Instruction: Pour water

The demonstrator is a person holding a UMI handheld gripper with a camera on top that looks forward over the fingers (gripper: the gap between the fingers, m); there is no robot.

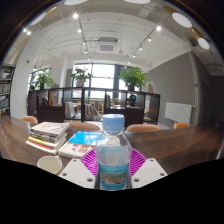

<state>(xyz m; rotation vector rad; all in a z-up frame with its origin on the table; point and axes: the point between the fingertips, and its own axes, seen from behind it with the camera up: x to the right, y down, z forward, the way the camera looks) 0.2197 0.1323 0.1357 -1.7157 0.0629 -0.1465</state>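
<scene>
A clear plastic water bottle (113, 155) with a blue cap (114, 122) and a pale blue label stands upright between my fingers. My gripper (112, 168) is shut on the bottle, with the magenta pads (90, 160) pressing its sides at label height. A white cup (49, 164) sits on the wooden table (170, 145), to the left of my left finger.
A stack of books (46, 135) lies left of the bottle, and a blue book (84, 138) lies behind it. Beyond the table are chairs, a partition, potted plants (132, 76) and large windows.
</scene>
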